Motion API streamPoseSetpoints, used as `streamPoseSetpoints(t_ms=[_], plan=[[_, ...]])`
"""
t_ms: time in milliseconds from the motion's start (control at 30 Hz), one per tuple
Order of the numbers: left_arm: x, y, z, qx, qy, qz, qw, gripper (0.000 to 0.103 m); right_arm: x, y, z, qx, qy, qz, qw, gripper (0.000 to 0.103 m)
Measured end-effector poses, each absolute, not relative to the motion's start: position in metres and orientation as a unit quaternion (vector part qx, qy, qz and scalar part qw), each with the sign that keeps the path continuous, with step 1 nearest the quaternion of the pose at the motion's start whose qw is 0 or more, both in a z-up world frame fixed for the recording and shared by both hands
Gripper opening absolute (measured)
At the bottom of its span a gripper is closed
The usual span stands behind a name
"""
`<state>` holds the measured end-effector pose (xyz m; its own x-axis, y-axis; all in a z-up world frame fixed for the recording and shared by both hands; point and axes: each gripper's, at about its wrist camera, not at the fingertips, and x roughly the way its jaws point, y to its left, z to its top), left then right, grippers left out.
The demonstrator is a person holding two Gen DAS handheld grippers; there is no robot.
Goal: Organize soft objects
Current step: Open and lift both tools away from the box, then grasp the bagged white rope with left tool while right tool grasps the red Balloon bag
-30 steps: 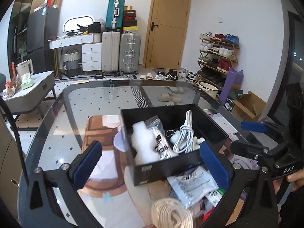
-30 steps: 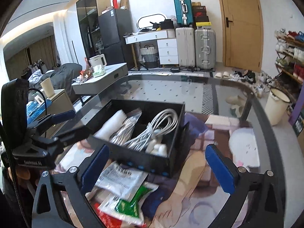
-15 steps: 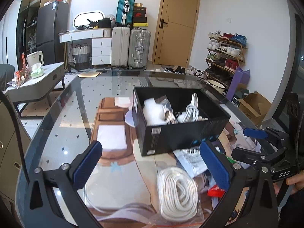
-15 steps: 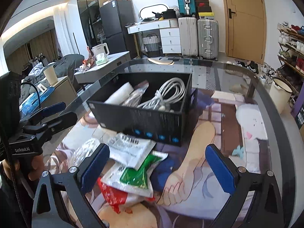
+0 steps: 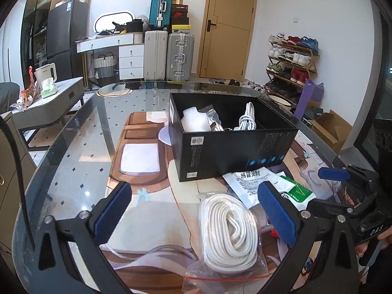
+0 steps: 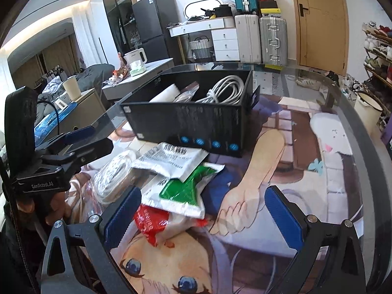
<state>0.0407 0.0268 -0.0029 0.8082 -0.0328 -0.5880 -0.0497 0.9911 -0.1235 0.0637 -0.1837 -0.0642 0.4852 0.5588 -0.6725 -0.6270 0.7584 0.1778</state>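
My left gripper [image 5: 196,210] hangs with its jaws spread wide and holding nothing, low over the glass desk [image 5: 80,152]. Between and just below them lies the bagged white rope [image 5: 230,227], a loose coil inside a clear zip bag. Right of it, a white printed packet [image 5: 247,183] and a green-and-white packet [image 6: 186,191] overlap, the white one touching the foot of the black box [image 5: 235,147]. The box already holds a foam roll [image 5: 194,120] and a white cable [image 5: 247,120]. Furthest right, my right gripper [image 6: 201,215] is likewise spread and empty, over the red packet [image 6: 147,223] under the green one.

The risks, as I judge them: pinching only slack plastic would let the rope slide out or the bag tear; the stacked packets are slick, so grabbing one could drag its neighbours; and my two tools sit close enough to collide.
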Motion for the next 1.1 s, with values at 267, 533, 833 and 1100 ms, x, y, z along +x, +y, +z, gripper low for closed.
streamPoseSetpoints(t_ms=[267, 533, 833, 1100], plan=[[0.035, 0.022, -0.004, -0.058, 0.308, 0.002, 0.949, 0.103, 0.05, -0.18, -0.072, -0.061, 0.371, 0.359, 0.854, 0.102], [0.036, 0.022, -0.005, -0.063, 0.314, -0.01, 0.947, 0.103, 0.047, -0.166, -0.085, -0.082, 0.39, 0.368, 0.84, 0.102], [0.038, 0.021, -0.007, -0.059, 0.319, -0.017, 0.946, 0.103, 0.045, -0.152, -0.089, -0.118, 0.396, 0.348, 0.841, 0.102], [0.037, 0.02, -0.008, -0.062, 0.319, -0.021, 0.945, 0.103, 0.049, -0.141, -0.091, -0.147, 0.409, 0.332, 0.837, 0.102]])
